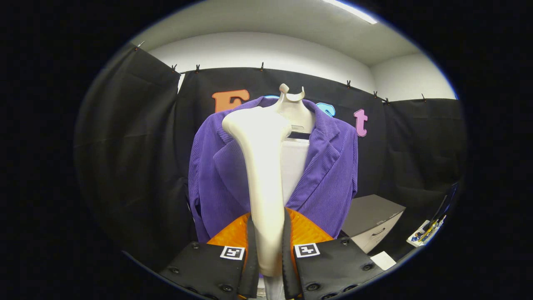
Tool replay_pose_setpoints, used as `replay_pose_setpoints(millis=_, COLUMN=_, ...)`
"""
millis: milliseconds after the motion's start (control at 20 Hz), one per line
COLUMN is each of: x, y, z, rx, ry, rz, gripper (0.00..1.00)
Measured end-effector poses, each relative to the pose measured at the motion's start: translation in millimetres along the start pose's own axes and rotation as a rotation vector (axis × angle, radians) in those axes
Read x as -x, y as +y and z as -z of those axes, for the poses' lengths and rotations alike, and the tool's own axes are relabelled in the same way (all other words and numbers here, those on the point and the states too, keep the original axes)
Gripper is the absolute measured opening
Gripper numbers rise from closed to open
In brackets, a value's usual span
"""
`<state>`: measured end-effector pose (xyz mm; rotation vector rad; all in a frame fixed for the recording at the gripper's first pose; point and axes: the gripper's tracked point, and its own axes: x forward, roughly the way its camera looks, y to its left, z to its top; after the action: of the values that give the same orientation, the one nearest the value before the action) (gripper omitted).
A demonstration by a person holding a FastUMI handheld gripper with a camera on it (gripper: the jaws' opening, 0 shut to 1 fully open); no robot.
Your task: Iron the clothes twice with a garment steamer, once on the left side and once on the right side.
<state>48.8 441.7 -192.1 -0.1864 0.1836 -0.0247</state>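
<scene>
We saw gripper (266, 266) clamped on handle of garment steamer (263, 175) — both fingers pressed against its sides, barely parted. Steamer head stood near upper left lapel of purple jacket (329, 175); contact with cloth we could not tell. Jacket hung on pale hanger (291, 100) against booth wall, white lining showing at open front. Risks, we judged: smooth handle twisting in narrow grip, head snagging lapel — jacket dragged off hanger; pass drifting onto lining, side missed
</scene>
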Motion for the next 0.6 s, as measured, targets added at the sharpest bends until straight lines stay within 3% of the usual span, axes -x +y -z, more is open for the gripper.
replay_pose_setpoints(millis=600, x=-18, y=23, z=71, rx=0.028, ry=0.124, rz=-0.016, gripper=0.30)
